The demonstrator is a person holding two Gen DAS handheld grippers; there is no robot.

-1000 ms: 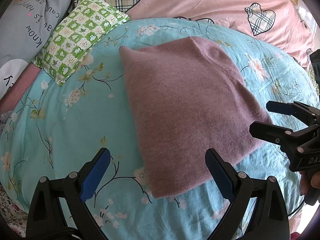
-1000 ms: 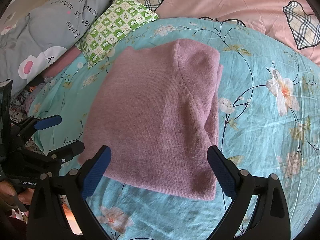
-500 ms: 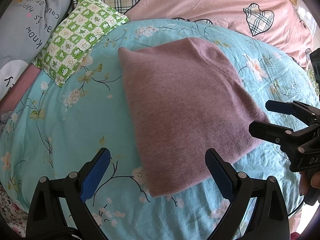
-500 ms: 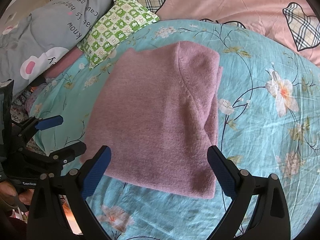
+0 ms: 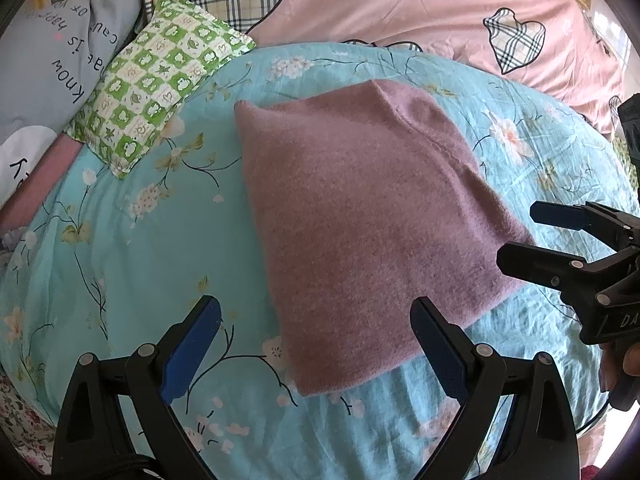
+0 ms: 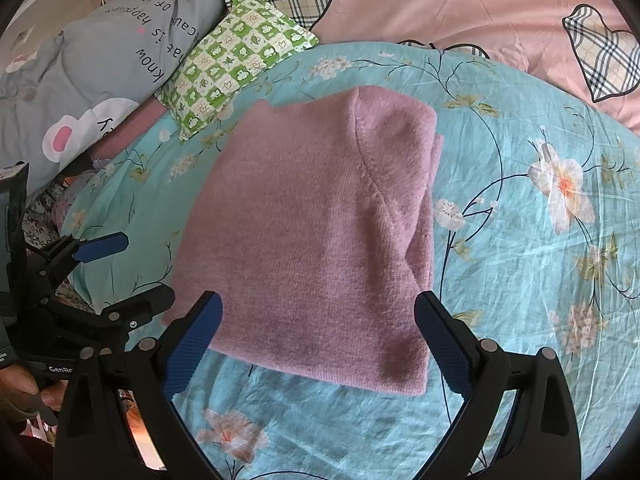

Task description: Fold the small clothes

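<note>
Barely shifted since a second ago: sweater (image 5: 360,232) a touch farther from both grippers, otherwise unchanged. Folded into a rough rectangle, flat on the bed (image 5: 132,248), long axis running near to far. Near edge just beyond left gripper (image 5: 316,344), offset to its right; dead ahead of right gripper (image 6: 318,340), which looks the better centred. Both grippers spread wide, holding nothing. Checked pillow (image 5: 156,84) far left, well apart; pink quilt (image 5: 400,4) beyond.

Bedroom in a home: turquoise floral bedsheet (image 5: 132,248) spread across the middle, pink duvet with plaid hearts (image 5: 400,4) at 12 o'clock, green checked pillow (image 5: 156,88) and grey lettered cushion (image 6: 100,60) at 10 o'clock.
</note>
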